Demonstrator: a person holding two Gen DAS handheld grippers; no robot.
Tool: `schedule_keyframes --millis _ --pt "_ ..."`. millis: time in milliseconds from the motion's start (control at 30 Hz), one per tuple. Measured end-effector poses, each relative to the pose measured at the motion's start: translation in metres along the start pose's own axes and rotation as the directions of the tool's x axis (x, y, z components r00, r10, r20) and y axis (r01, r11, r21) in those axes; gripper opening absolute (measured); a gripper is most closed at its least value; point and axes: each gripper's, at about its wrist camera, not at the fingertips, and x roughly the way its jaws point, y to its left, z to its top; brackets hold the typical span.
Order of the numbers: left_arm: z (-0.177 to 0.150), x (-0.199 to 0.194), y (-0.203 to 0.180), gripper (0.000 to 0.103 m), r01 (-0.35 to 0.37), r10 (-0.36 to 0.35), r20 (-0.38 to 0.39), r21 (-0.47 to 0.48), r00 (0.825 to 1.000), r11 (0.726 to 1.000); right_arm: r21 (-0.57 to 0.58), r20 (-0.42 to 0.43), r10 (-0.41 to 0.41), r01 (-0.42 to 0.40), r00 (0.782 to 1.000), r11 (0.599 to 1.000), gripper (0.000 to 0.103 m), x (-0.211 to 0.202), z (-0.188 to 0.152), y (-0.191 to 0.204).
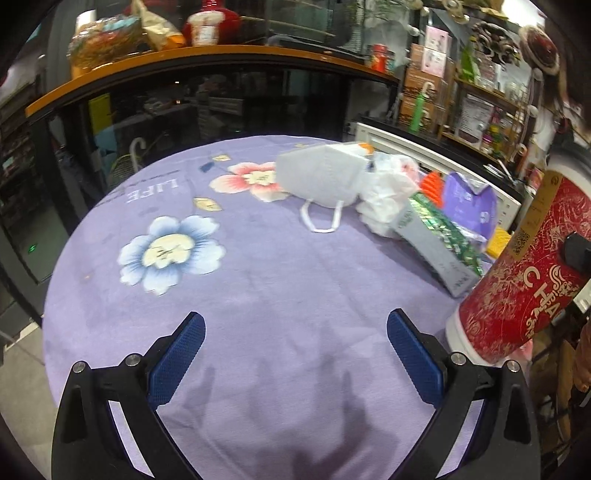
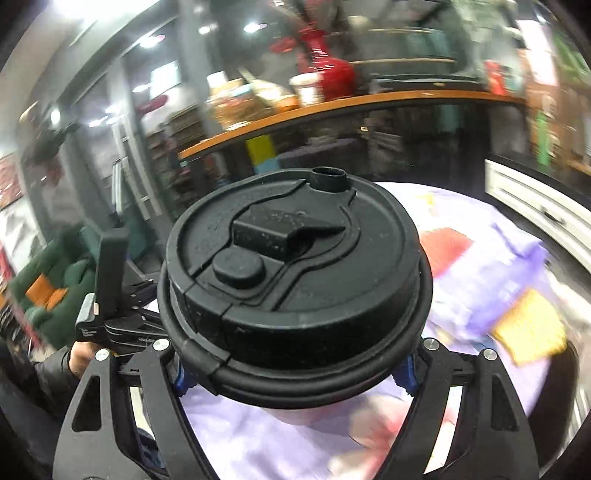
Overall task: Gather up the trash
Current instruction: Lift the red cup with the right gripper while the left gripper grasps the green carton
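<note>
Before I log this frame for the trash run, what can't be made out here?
- Right wrist view: the cup body and right gripper pads, hidden under the black lid.
- Right wrist view: trash on the table, smeared by motion blur.
- Left wrist view: the cup's top, cut off by the frame edge.
- Left wrist view: items behind the white bag.

Small shop or café-type retail interior. Glass-fronted display counter (image 1: 207,107) with an orange wooden top (image 1: 221,59) runs from 9 to 1 o'clock behind a round table under a purple floral cloth (image 1: 258,277). On the countertop: wrapped snack packs (image 1: 107,40), a red vase (image 1: 218,14). At 2 o'clock, open wooden shelves (image 1: 484,110) crammed with boxed goods and tins. Right wrist view: green sofa (image 2: 55,273) at 9 o'clock, ceiling spotlights (image 2: 255,26) at 12, heavy blur.
</note>
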Motion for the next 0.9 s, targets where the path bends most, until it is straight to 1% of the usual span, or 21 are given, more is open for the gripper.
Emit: schedule_keyframes --millis 133,233,300,400,467,567,633,700,800,833,867,900 --pt "0.013 0.006 -0.015 0.098 0.048 -0.048 -0.003 0.002 0.999 0.999 0.036 0.022 -0.028 0.027 0.999 0.999 0.079 -0.023 -0.001 -0.011" --pt "0.025 0.012 -0.034 0.098 0.077 -0.077 0.003 0.031 0.997 0.997 0.008 0.036 -0.08 0.079 0.996 0.997 0.079 -0.035 -0.004 -0.009" --pt "0.035 0.018 -0.053 0.098 0.112 -0.111 -0.005 0.039 0.994 0.993 -0.004 0.046 -0.118 0.119 0.992 0.993 0.079 -0.045 -0.007 -0.008" --pt "0.046 0.032 -0.08 0.098 0.143 -0.141 -0.037 0.029 0.989 0.989 0.003 0.047 -0.14 0.14 0.989 0.99 0.079 -0.055 -0.013 -0.015" --pt "0.052 0.043 -0.094 0.098 0.144 -0.143 -0.058 0.016 0.988 0.989 0.0 0.051 -0.172 0.172 0.984 0.985 0.079 -0.063 -0.022 -0.018" --pt "0.062 0.065 -0.106 0.096 0.133 -0.136 -0.099 -0.043 0.986 0.99 0.001 0.053 -0.196 0.196 0.979 0.981 0.079 -0.074 -0.031 -0.024" --pt "0.066 0.079 -0.111 0.096 0.14 -0.153 -0.138 -0.1 0.978 0.985 0.001 0.058 -0.214 0.214 0.975 0.977 0.079 -0.087 -0.044 -0.028" --pt "0.069 0.096 -0.115 0.096 0.147 -0.174 -0.187 -0.148 0.967 0.978 0.01 0.062 -0.226 0.226 0.972 0.974 0.079 -0.095 -0.051 -0.032" --pt "0.07 0.117 -0.12 0.09 0.119 -0.163 -0.249 -0.184 0.955 0.976 0.031 0.069 -0.239 0.237 0.969 0.971 0.079 -0.103 -0.06 -0.039" --pt "0.069 0.122 -0.121 0.088 0.116 -0.165 -0.257 -0.193 0.952 0.974 0.037 0.072 -0.244 0.242 0.967 0.97 0.079 -0.106 -0.063 -0.042" --pt "0.068 0.126 -0.122 0.083 0.113 -0.167 -0.266 -0.205 0.949 0.972 0.045 0.075 -0.247 0.244 0.966 0.969 0.079 -0.109 -0.068 -0.044" --pt "0.067 0.129 -0.122 0.082 0.109 -0.165 -0.27 -0.211 0.949 0.971 0.051 0.075 -0.247 0.244 0.966 0.969 0.079 -0.11 -0.07 -0.046"
